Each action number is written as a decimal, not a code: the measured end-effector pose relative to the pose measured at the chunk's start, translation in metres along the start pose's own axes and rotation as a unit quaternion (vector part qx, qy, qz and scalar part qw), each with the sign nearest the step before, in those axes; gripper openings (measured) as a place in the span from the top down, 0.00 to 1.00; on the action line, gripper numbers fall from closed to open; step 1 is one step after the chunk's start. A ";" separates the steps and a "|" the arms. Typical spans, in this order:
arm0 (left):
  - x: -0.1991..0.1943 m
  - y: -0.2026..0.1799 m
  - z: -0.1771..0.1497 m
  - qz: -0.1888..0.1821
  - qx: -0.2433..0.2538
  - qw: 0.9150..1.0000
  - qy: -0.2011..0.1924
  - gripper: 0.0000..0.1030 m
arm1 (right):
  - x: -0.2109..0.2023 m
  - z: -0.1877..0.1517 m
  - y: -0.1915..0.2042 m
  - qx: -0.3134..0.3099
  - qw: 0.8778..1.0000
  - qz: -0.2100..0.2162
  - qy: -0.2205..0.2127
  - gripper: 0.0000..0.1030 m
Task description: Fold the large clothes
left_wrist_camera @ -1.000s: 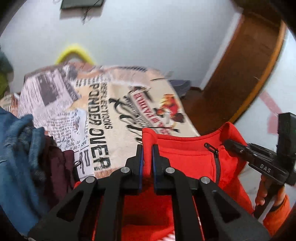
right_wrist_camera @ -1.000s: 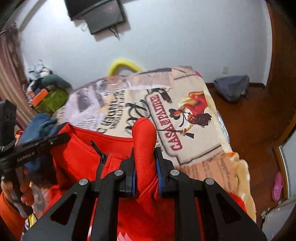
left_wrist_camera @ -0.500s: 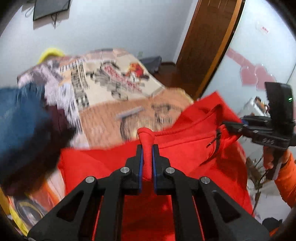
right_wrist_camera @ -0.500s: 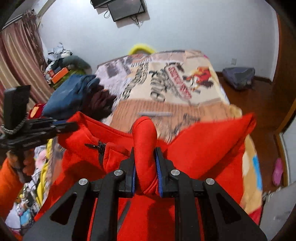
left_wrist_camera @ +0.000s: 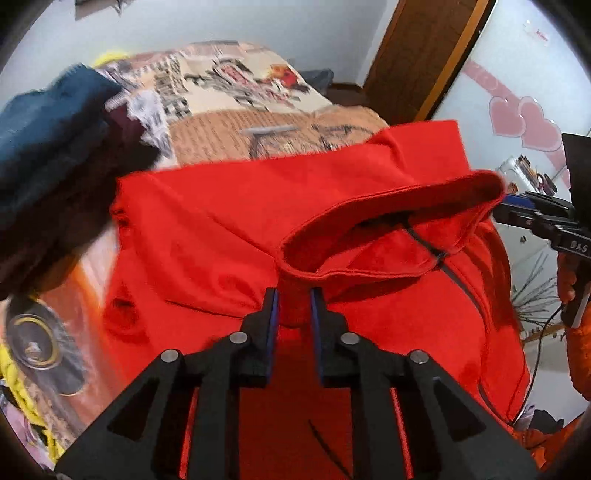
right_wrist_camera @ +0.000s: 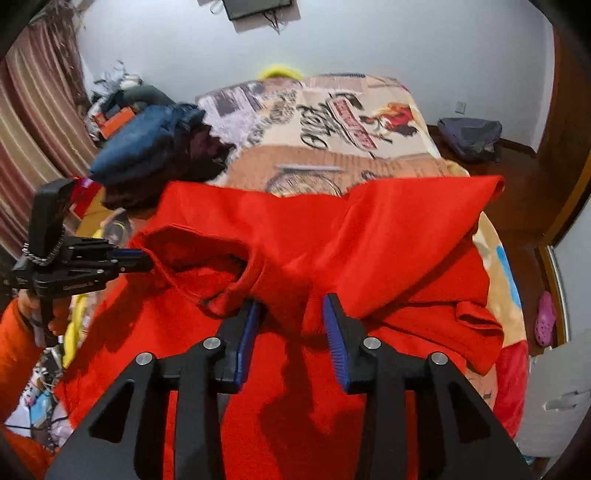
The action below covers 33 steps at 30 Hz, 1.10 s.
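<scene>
We are seeing the red fleece jacket [left_wrist_camera: 229,236] lying spread and rumpled just ahead of the tool, collar gaping open toward the right with its dark zipper [left_wrist_camera: 424,243] showing, a fold bunching up at the fingertips, its far edge draping loosely.

A home bedroom. A bed [right_wrist_camera: 495,236] fills the middle of the room, covered by a printed blanket [right_wrist_camera: 332,122] with newspaper-style lettering and a poster motif. A pile of clothes [right_wrist_camera: 159,147] lies on its left side. A dark screen [right_wrist_camera: 258,7] hangs on the pale wall above the head end. Striped curtains [right_wrist_camera: 33,107] hang at the left; a wooden door [left_wrist_camera: 417,55] and wooden floor [right_wrist_camera: 524,206] lie to the right. A bag [right_wrist_camera: 471,138] and a pink clog [right_wrist_camera: 546,317] rest on the floor. Pink heart decals [left_wrist_camera: 524,122] mark a pale panel.
</scene>
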<state>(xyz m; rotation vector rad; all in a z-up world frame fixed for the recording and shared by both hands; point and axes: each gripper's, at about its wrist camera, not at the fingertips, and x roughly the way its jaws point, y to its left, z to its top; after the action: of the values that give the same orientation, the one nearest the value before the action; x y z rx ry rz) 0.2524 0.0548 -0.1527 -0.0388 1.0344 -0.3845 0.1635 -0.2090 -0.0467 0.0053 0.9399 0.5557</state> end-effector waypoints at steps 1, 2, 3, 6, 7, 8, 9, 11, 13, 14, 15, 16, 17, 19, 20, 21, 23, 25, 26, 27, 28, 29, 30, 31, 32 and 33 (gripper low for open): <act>-0.007 0.001 0.002 0.004 0.001 1.000 -0.011 0.76 | -0.005 0.002 0.000 -0.002 1.000 0.015 -0.005 0.68; -0.020 0.004 0.005 0.014 0.001 0.999 -0.030 0.73 | -0.010 0.004 0.000 -0.003 1.000 0.020 -0.011 0.68; -0.028 0.008 0.008 0.022 -0.002 0.999 -0.043 0.69 | -0.014 0.006 0.000 -0.004 1.000 0.015 -0.018 0.68; -0.051 0.025 0.022 0.041 -0.020 0.996 -0.080 0.64 | -0.022 0.020 -0.002 -0.008 0.999 -0.005 -0.045 0.68; -0.056 0.033 0.028 0.054 -0.028 0.994 -0.088 0.63 | -0.022 0.027 -0.004 -0.007 0.999 -0.011 -0.052 0.67; -0.057 0.040 0.033 0.066 -0.037 0.993 -0.091 0.63 | -0.020 0.033 -0.006 -0.004 0.998 -0.018 -0.057 0.66; -0.056 0.046 0.038 0.073 -0.046 0.992 -0.092 0.63 | -0.017 0.037 -0.008 -0.001 0.998 -0.025 -0.060 0.66; -0.050 0.058 0.046 0.070 -0.068 0.991 -0.090 0.54 | -0.004 0.050 -0.011 0.005 0.997 -0.041 -0.059 0.62; -0.034 0.066 0.052 0.068 -0.095 0.990 -0.081 0.31 | 0.009 0.054 -0.013 0.005 0.998 -0.036 -0.049 0.61; -0.024 0.066 0.054 0.073 -0.105 0.989 -0.078 0.30 | 0.018 0.057 -0.014 0.005 0.999 -0.027 -0.039 0.61; -0.012 0.065 0.056 0.073 -0.104 0.989 -0.072 0.28 | 0.033 0.058 -0.015 0.009 1.000 -0.018 -0.021 0.61; 0.003 0.063 0.058 0.070 -0.098 0.991 -0.057 0.28 | 0.039 0.057 -0.016 0.012 1.000 -0.013 -0.012 0.61; 0.013 0.062 0.059 0.068 -0.096 0.992 -0.045 0.28 | 0.050 0.056 -0.017 0.016 1.000 -0.007 0.001 0.61; 0.041 0.062 0.056 0.068 -0.097 0.993 -0.009 0.28 | 0.071 0.050 -0.020 0.017 0.999 -0.010 0.032 0.61; 0.049 0.063 0.052 0.070 -0.097 0.993 0.001 0.28 | 0.077 0.046 -0.022 0.012 0.999 -0.018 0.044 0.61; 0.058 0.062 0.046 0.076 -0.092 0.993 0.015 0.28 | 0.081 0.042 -0.024 0.007 0.998 -0.029 0.054 0.61; 0.070 0.063 0.034 0.089 -0.082 0.992 0.036 0.28 | 0.084 0.034 -0.030 -0.005 0.996 -0.056 0.070 0.61; 0.074 0.065 0.023 0.096 -0.068 0.992 0.050 0.27 | 0.076 0.024 -0.042 -0.015 0.995 -0.077 0.066 0.61; 0.072 0.064 0.018 0.097 -0.057 0.992 0.049 0.27 | 0.072 0.022 -0.046 -0.015 0.995 -0.079 0.061 0.61; 0.069 0.062 0.013 0.109 -0.044 0.992 0.049 0.21 | 0.062 0.017 -0.052 -0.011 0.995 -0.087 0.051 0.61; 0.066 0.062 0.009 0.125 -0.035 0.990 0.053 0.15 | 0.053 0.013 -0.057 -0.005 0.994 -0.103 0.042 0.60; 0.063 0.063 0.004 0.140 -0.029 0.988 0.054 0.14 | 0.046 0.010 -0.064 0.002 0.991 -0.126 0.036 0.58; 0.060 0.064 0.001 0.142 -0.027 0.988 0.053 0.14 | 0.040 0.007 -0.069 0.010 0.989 -0.145 0.034 0.58; 0.057 0.065 -0.001 0.141 -0.029 0.988 0.055 0.14 | 0.034 0.006 -0.073 0.019 0.988 -0.148 0.032 0.58; 0.053 0.066 -0.001 0.141 -0.033 0.988 0.056 0.14 | 0.030 0.006 -0.076 0.027 0.989 -0.142 0.030 0.58; 0.048 0.065 0.000 0.142 -0.036 0.988 0.052 0.14 | 0.022 0.005 -0.078 0.040 0.991 -0.127 0.027 0.58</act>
<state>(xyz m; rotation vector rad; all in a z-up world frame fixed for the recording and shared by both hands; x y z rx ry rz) 0.2931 0.0993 -0.2056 0.0646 1.1378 -0.0899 0.2125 -0.2655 -0.0794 -0.0571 0.9982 0.2842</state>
